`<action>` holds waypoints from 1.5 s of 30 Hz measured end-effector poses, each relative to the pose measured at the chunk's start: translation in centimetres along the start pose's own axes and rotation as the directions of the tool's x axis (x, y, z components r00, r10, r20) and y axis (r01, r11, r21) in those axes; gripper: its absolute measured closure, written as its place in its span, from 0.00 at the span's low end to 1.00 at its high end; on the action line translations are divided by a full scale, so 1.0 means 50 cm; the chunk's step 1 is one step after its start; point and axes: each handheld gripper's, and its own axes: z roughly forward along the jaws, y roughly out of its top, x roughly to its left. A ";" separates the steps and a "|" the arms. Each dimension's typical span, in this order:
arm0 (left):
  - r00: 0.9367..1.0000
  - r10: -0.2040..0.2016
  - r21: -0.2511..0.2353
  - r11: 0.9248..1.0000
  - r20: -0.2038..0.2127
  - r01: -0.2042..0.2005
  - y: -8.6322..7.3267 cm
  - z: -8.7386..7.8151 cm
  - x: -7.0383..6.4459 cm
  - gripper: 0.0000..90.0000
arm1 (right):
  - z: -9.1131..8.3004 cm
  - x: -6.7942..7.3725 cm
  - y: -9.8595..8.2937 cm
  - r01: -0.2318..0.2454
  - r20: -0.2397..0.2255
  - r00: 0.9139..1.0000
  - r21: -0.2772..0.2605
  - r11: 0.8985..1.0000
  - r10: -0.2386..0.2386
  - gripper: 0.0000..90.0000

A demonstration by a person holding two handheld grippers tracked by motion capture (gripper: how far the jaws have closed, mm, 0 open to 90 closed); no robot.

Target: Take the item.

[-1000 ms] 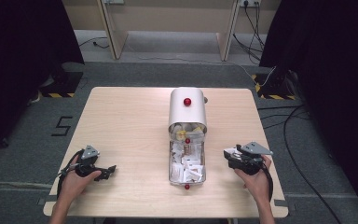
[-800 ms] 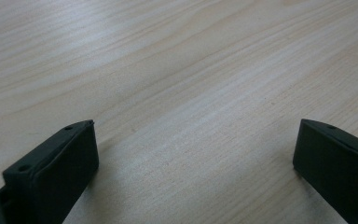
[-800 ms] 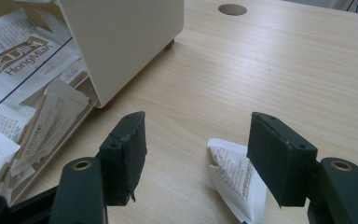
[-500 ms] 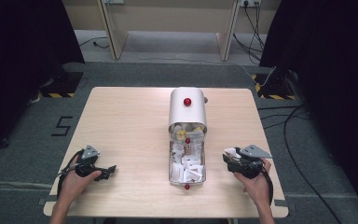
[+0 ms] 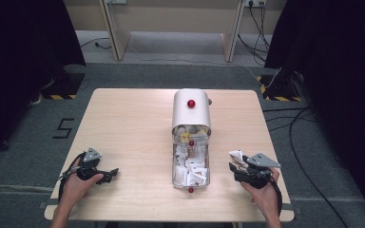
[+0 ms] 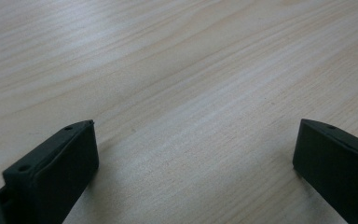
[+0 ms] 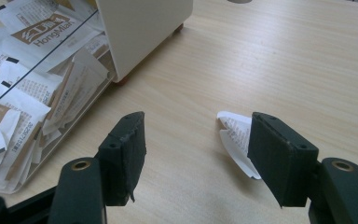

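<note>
A cream container [image 5: 191, 110] with a red knob stands mid-table, its clear drawer [image 5: 190, 164] pulled out toward me and full of white and brown sachets [image 7: 14, 88]. One loose white sachet [image 5: 237, 156] lies on the table right of the drawer; in the right gripper view this sachet [image 7: 237, 135] rests beside the right-hand jaw. My right gripper [image 5: 240, 169] [image 7: 196, 144] is open just behind it, holding nothing. My left gripper [image 5: 108, 175] [image 6: 193, 140] rests open on bare wood at the front left.
The wooden table [image 5: 133, 128] has free room on its left half and behind the container. Dark curtains flank the floor on both sides, and cables [image 5: 294, 118] trail on the carpet to the right.
The right gripper has drawn back a little toward me, leaving the white sachet lying on the table. The left gripper has not moved.
</note>
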 end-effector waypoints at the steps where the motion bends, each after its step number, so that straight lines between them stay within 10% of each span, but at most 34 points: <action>1: 1.000 0.000 0.001 1.000 -0.001 0.000 0.000 0.000 0.000 0.00 | -0.001 0.001 -0.002 -0.001 -0.002 1.000 0.003 1.000 0.001 0.41; 45: 1.000 0.000 0.001 1.000 -0.001 0.000 0.000 0.000 0.000 0.00 | -0.048 0.058 -0.087 0.021 -0.013 1.000 0.039 0.999 -0.021 0.31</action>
